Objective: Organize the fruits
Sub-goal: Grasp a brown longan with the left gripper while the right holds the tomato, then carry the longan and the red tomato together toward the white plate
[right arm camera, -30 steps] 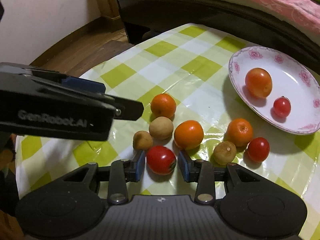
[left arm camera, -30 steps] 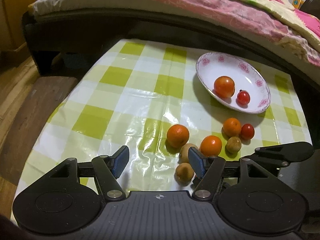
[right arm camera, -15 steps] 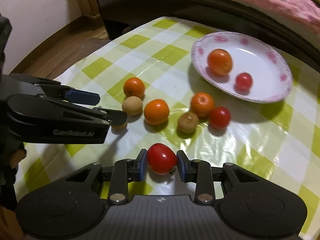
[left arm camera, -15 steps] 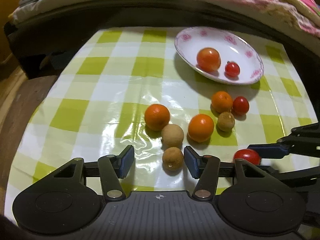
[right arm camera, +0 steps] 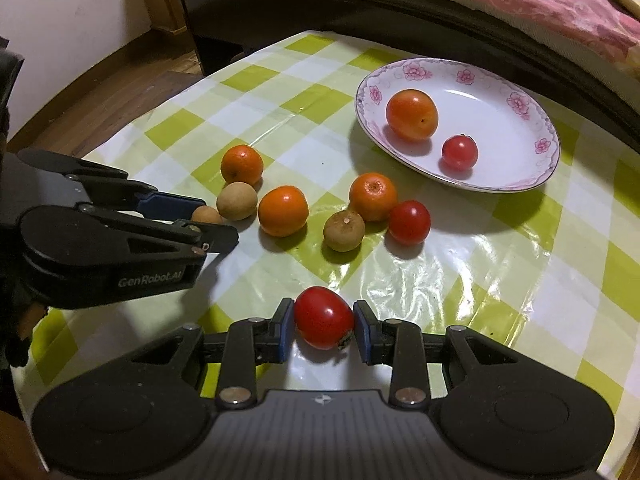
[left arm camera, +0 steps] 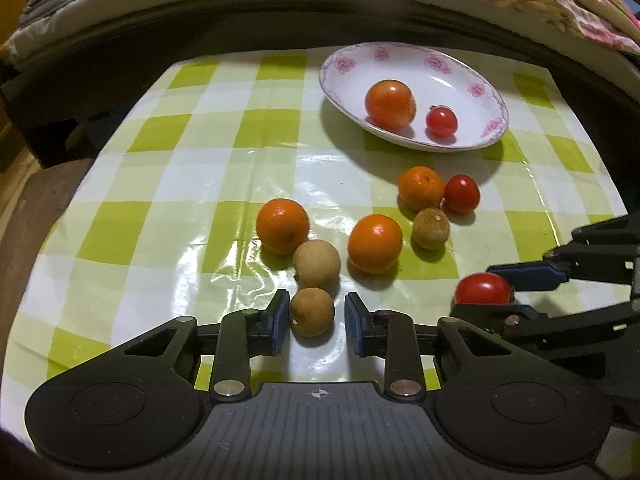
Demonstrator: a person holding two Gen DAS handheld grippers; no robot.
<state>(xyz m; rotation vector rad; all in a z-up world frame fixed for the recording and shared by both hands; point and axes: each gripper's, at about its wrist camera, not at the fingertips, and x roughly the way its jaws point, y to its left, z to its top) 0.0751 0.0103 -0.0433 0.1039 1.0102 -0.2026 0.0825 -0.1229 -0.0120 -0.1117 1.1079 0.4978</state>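
Here the glossy green-and-white checked tablecloth (left arm camera: 168, 208) lies wrinkled and shiny under loose round fruit. The left gripper (left arm camera: 317, 322) is closing its blue-padded jaws around a small, matte, tan longan (left arm camera: 311, 312); the left pad touches its skin, the right pad stands a little apart. The right gripper (right arm camera: 323, 328) pinches a smooth, glossy red tomato (right arm camera: 323, 317) between both pads, just above the cloth. The shallow white plate (right arm camera: 516, 120), oval with a pink flower rim, holds a large orange-red tomato (right arm camera: 412, 115) and a small red cherry tomato (right arm camera: 460, 153). Still on the cloth are three dimpled tangerines (right arm camera: 283, 211), two more longans (right arm camera: 344, 231) and another cherry tomato (right arm camera: 409, 222)
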